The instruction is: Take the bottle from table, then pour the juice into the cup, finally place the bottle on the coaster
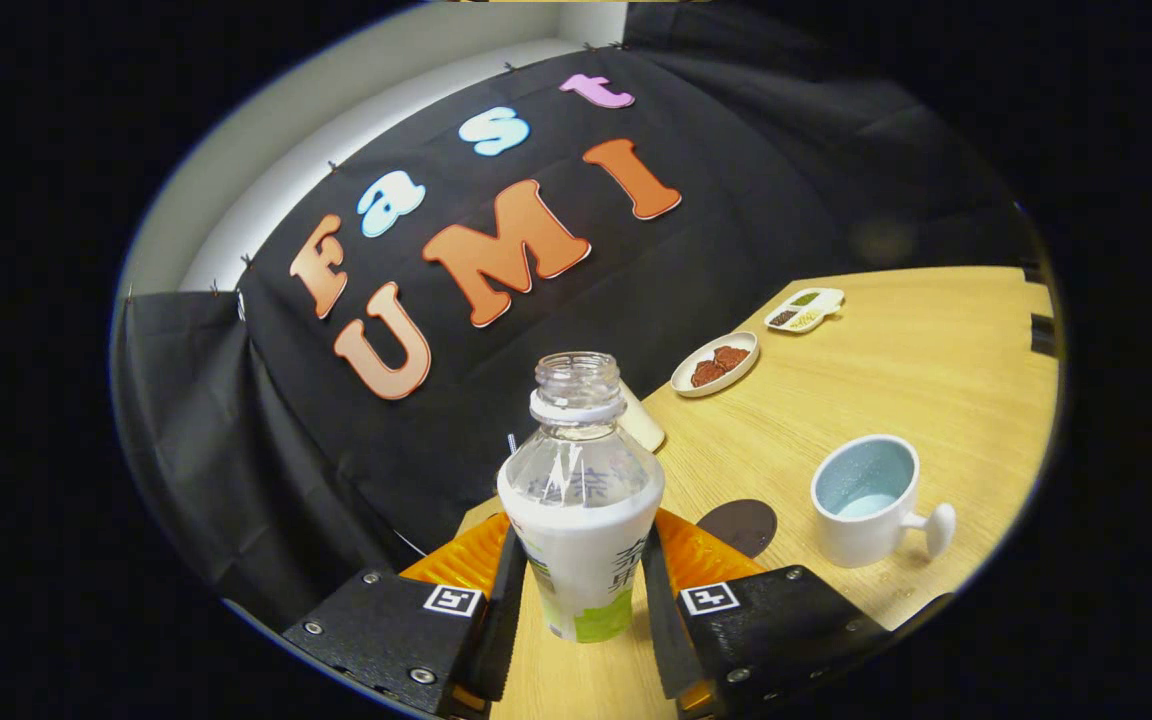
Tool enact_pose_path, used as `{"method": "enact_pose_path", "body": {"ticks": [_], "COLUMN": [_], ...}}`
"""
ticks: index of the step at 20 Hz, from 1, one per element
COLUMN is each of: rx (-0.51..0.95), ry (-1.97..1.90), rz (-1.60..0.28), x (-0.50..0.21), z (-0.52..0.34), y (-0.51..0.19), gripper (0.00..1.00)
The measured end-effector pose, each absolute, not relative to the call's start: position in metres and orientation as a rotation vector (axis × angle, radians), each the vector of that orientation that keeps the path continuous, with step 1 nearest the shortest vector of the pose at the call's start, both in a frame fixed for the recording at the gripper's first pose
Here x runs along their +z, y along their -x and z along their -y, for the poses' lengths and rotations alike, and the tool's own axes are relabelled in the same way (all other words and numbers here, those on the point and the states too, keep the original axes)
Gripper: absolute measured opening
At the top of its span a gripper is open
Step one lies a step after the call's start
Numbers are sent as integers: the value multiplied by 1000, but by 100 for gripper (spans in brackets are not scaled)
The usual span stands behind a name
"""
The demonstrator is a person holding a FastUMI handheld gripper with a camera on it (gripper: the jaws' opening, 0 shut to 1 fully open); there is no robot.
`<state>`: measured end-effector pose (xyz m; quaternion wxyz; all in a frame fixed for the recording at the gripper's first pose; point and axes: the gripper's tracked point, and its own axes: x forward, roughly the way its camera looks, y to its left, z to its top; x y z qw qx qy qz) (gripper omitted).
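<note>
Gripper [581, 590]: clamped on bottle, both fingers pressing its labelled sides.
Bottle [581, 500]: uncapped, clear, held between the fingers above the wooden table [936, 380].
Coaster [739, 526]: dark disc just right of bottle.
Cup [864, 500]: white, pale-blue inside, right of coaster, handle facing away from bottle.

I see a clear bottle [581, 500] with a white-and-green label. Cup [866, 500] is white outside, pale blue inside. Coaster [739, 525] dark brown, table [936, 370] light wood grain.
</note>
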<state>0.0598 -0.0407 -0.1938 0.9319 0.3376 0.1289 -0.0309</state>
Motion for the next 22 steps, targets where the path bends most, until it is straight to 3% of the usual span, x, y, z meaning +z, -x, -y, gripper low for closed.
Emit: {"method": "enact_pose_path", "body": {"ticks": [22], "rx": [-124], "ry": [-1430], "rz": [-182], "x": [-190], "z": [66], "y": [-74], "gripper": [58]}}
